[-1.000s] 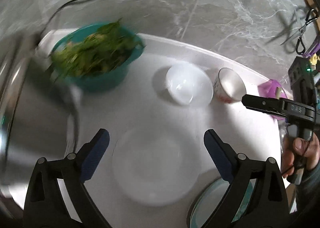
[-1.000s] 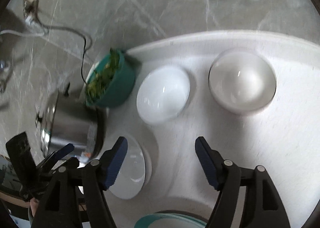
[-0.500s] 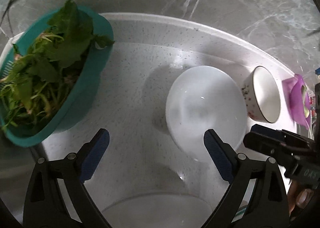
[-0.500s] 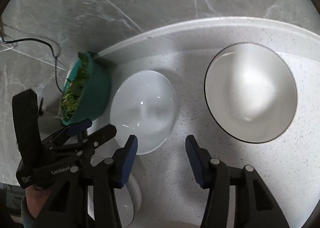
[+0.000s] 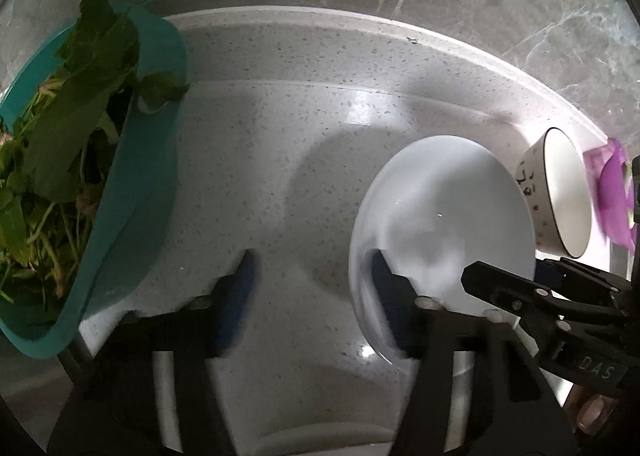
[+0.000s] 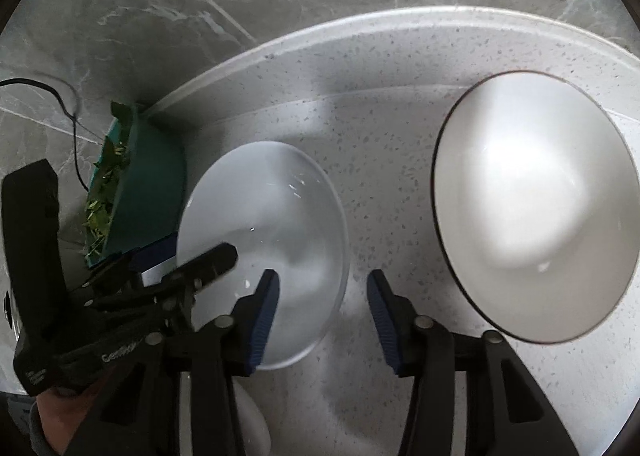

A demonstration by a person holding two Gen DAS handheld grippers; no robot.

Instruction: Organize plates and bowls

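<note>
A teal basket of greens (image 5: 132, 184) is sitting at the bench's (image 5: 280, 136) left back edge. Both grippers, left (image 5: 312, 280) and right (image 6: 322, 296), are straddling the white bowl's (image 5: 444, 224) rim, jaws apart. Only the left view is showing a purple cloth (image 5: 612, 192) beyond the patterned bowl (image 5: 560, 192).

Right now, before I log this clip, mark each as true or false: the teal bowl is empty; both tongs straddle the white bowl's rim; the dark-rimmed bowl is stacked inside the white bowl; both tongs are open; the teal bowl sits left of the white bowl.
1. The teal bowl is empty. False: it holds leafy greens.
2. Left tongs and right tongs each straddle the white bowl rim. True.
3. The dark-rimmed bowl is stacked in the white bowl. False: it stands apart on the counter.
4. Both tongs are open. True.
5. The teal bowl is left of the white bowl. True.
</note>
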